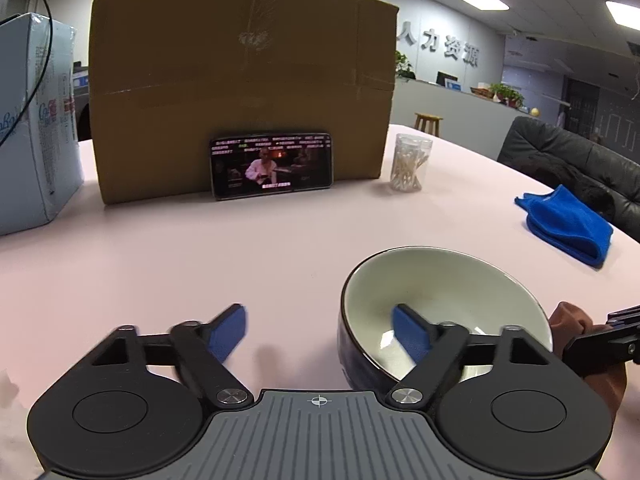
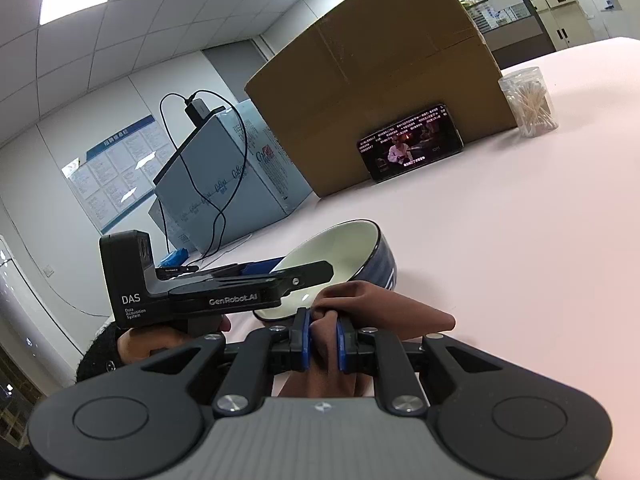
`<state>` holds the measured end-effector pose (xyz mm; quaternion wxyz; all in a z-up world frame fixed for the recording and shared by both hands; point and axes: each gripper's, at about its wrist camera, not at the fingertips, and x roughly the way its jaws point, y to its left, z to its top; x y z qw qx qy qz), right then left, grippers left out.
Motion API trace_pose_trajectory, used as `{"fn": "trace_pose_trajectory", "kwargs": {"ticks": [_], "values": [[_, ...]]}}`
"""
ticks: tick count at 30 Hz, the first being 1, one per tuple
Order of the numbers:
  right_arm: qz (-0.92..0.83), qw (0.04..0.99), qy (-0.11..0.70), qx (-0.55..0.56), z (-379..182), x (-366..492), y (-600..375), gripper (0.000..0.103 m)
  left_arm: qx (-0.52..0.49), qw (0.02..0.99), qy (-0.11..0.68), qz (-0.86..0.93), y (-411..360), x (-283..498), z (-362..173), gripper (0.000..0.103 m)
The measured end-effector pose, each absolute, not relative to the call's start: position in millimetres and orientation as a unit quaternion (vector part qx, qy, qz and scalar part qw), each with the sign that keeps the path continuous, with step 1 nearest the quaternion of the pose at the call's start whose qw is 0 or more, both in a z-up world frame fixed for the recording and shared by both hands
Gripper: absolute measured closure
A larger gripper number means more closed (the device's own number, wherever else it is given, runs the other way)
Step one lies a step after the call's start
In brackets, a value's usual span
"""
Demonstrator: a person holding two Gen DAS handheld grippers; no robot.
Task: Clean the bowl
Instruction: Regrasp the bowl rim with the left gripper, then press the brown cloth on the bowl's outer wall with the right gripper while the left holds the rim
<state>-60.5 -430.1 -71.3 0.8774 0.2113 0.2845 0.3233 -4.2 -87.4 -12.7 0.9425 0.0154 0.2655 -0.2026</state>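
Brown cloth [image 2: 340,308] pinched in your right gripper [image 2: 322,344] | left gripper [image 1: 320,334] straddles bowl [image 1: 440,292] rim, jaws not gripping | bowl tilted on table [image 1: 240,248] | clamp rim first, then wipe inside.

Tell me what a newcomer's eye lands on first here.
The big cardboard box at the back of the pink table, with a lit phone leaning on it. Then the tilted bowl up front, one finger of the left gripper inside it, while the right gripper pinches a brown cloth beside it.
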Motion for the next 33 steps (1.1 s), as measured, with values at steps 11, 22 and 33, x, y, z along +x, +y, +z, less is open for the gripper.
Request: {"fn": "trace_pose_trajectory", "kwargs": {"ticks": [11,22,33], "values": [[0.329,0.877,0.292,0.194,-73.0,-62.2,-400.2,0.087,-0.003,0.923,0.272,-0.271,-89.8,-5.2,-15.3,0.063],[0.31,0.9,0.27,0.146,-71.8,-74.2,-385.7,0.087,0.037,0.935,0.255,-0.242,-100.2,-15.8,-15.2,0.065],[0.275,0.923,0.257,0.08,-64.5,-86.4,-367.9,0.087,0.04,0.934,0.261,-0.241,-102.1,-13.6,-16.5,0.065]]}}
